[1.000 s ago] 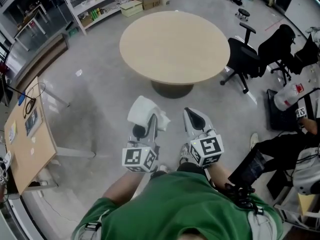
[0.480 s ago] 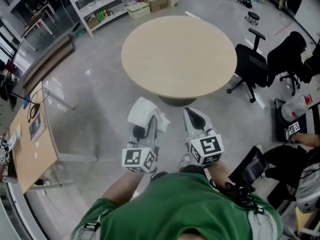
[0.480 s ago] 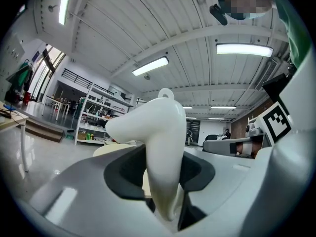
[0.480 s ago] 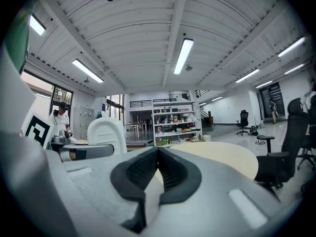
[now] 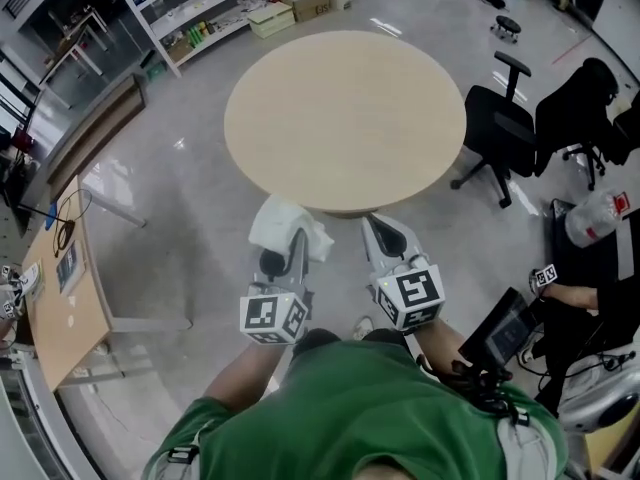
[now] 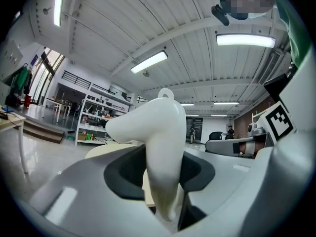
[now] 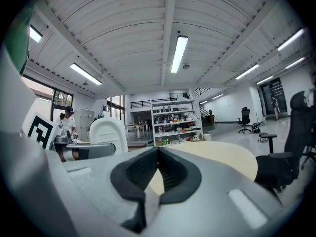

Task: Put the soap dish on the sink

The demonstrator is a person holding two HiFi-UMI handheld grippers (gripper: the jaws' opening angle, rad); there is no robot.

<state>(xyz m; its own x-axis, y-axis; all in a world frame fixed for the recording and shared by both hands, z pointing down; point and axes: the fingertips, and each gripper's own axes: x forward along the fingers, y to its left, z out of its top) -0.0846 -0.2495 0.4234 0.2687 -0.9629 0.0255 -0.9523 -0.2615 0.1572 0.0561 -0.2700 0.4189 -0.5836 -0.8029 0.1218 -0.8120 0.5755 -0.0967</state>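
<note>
White soap dish (image 5: pixel 283 224); pale grey left gripper (image 5: pixel 284 256) and right gripper (image 5: pixel 386 233), both black-padded, their cubes in black-and-white square markers. Beige round table (image 5: pixel 345 118), glossy grey floor (image 5: pixel 190 218), black office chairs (image 5: pixel 500 118), green shirt (image 5: pixel 350 418).

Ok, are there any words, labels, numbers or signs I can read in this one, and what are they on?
No text can be read anywhere.
On the left cube and the right cube: black-and-white square patterns only, no letters.
On the white bag: a red label, too small to read.
On the boxes: any print is too small to read.
</note>
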